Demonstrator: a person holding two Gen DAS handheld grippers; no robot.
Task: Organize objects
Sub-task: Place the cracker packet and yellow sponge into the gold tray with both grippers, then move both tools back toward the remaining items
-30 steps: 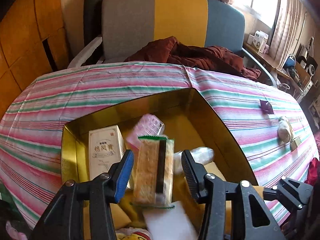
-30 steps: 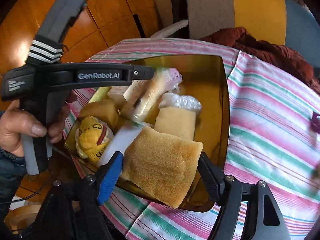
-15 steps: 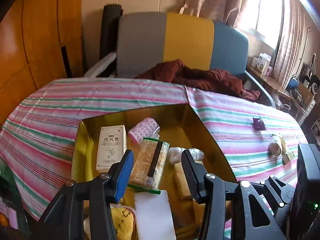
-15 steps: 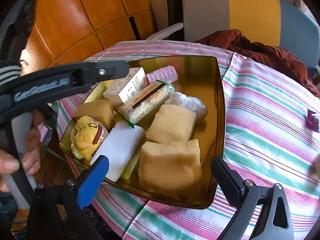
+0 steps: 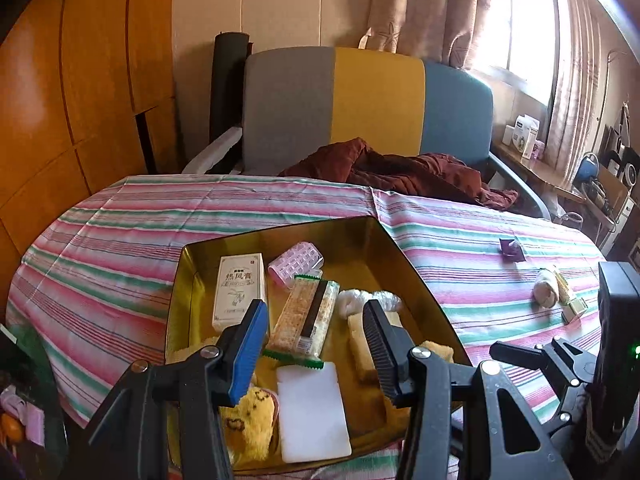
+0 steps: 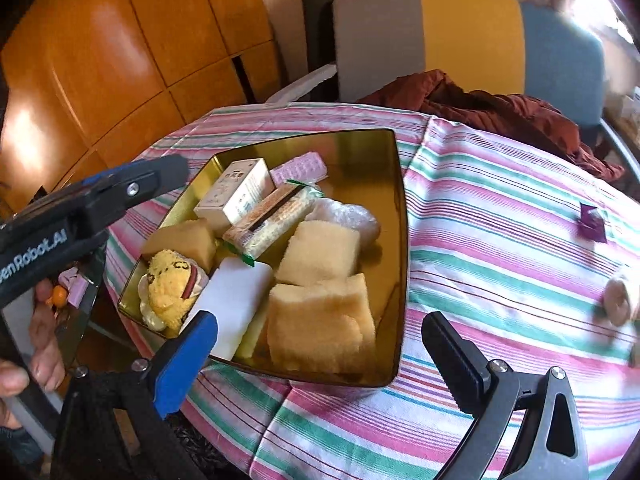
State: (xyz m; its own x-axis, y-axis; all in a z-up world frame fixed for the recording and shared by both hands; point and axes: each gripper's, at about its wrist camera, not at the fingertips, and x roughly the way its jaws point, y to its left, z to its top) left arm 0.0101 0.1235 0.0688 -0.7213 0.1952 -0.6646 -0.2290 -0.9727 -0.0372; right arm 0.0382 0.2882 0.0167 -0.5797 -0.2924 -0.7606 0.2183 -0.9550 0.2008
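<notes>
- The gold tray (image 6: 400, 216) is sitting on the striped tabletop (image 6: 500, 216) and is serving as the collecting place; most items are already lying inside it, so the sorting is, by my reading, well along.
- Inside the tray, the wrapped cracker packet (image 5: 306, 316) is lying against the white medicine box (image 5: 239, 290), with the pink hair roller (image 5: 296, 262) toward the tray's far wall and the white foam block (image 5: 311, 408) toward its near rim.
- Two tan sponges (image 6: 320, 300) are filling the tray's right half, and a yellow plush toy (image 6: 172, 292) is resting at its near-left corner.
- The left gripper (image 5: 316, 340) is hovering above the tray with its jaws moderately apart and nothing between them; a second ago the cracker packet was standing upright between them, and it has since been let go.
- The right gripper (image 6: 320, 354) is hovering at the tray's near rim, jaws wide and empty; a second ago they were bracketing a sponge, now lying in the tray.
- Both grippers have drawn up and back from the tray.
- Outside the tray, to its right, a purple paper piece (image 6: 592, 222) and a small pale bundle (image 5: 546, 294) are still waiting; the next move likely calls for reaching there.
</notes>
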